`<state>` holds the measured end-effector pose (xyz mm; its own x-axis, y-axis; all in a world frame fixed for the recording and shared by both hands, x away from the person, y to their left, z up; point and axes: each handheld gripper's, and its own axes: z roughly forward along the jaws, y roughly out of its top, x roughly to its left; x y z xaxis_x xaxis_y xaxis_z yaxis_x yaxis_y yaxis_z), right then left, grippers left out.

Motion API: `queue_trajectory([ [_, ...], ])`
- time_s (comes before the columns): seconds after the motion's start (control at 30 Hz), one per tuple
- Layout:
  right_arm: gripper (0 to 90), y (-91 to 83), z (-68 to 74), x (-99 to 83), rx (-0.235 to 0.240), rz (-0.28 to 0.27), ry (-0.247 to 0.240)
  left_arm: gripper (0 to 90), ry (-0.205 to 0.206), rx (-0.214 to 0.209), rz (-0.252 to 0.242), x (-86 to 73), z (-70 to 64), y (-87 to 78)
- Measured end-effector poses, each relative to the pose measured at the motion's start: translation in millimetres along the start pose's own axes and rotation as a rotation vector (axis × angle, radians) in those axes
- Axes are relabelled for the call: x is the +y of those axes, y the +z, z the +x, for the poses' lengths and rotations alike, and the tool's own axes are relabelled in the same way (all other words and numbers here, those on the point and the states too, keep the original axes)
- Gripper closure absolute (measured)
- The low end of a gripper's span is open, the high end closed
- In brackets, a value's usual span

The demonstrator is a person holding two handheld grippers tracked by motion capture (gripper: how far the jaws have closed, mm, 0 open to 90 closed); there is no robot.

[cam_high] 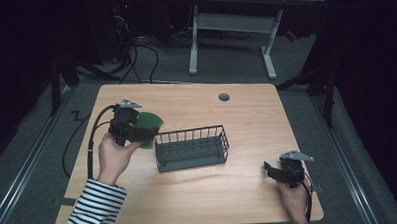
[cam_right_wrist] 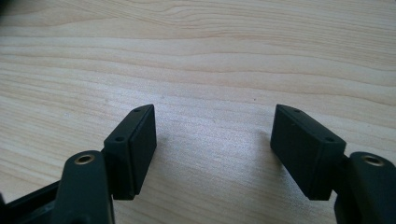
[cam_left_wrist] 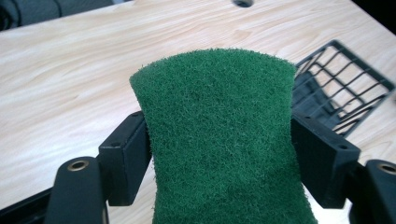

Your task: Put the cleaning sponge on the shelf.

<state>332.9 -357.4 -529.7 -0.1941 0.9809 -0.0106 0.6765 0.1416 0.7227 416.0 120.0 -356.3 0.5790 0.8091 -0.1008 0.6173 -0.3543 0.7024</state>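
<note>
Fingers (cam_left_wrist: 126, 158) of the left gripper (cam_high: 137, 130) pinch a green scouring pad (cam_left_wrist: 219, 135), raised just left of the wire basket (cam_high: 192, 148) on the table (cam_high: 246, 115). The right gripper (cam_right_wrist: 215, 149) rests near the table's front right corner, jaws spread wide around nothing.

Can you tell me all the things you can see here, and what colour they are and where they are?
scrubbing pad: one, green, held between the left gripper's jaws, up off the table to the left of the basket
wire basket: one, dark grey, near the middle of the table, looks empty
table: one, light wood, with a small round hole near its far edge
desk frame: one, white legs, on the floor beyond the table
left gripper: one, black, in the person's left hand, shut on the pad
right gripper: one, black, low over the table's near right corner, jaws apart, holding nothing
sleeve: one, black and white stripes, bottom left
</note>
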Motion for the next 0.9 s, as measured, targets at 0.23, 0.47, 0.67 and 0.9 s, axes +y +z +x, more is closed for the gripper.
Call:
queue_trajectory([
  [0.23,31.2,0.3,0.0,0.1,0.001,-0.001,0.0,27.1,0.039,-0.025,0.025,11.2,-19.7,25.0],
  [0.47,31.2,0.4,0.0,0.2,0.001,-0.001,0.0,27.0,0.067,-0.042,0.047,20.2,-36.6,47.5],
  [0.67,31.1,0.4,0.0,0.2,0.002,-0.001,0.0,26.9,0.085,-0.015,0.055,21.6,-44.5,65.9],
  [0.9,31.1,0.4,0.0,0.2,0.002,-0.001,0.0,26.7,0.057,-0.004,0.067,16.1,-43.1,79.0],
])
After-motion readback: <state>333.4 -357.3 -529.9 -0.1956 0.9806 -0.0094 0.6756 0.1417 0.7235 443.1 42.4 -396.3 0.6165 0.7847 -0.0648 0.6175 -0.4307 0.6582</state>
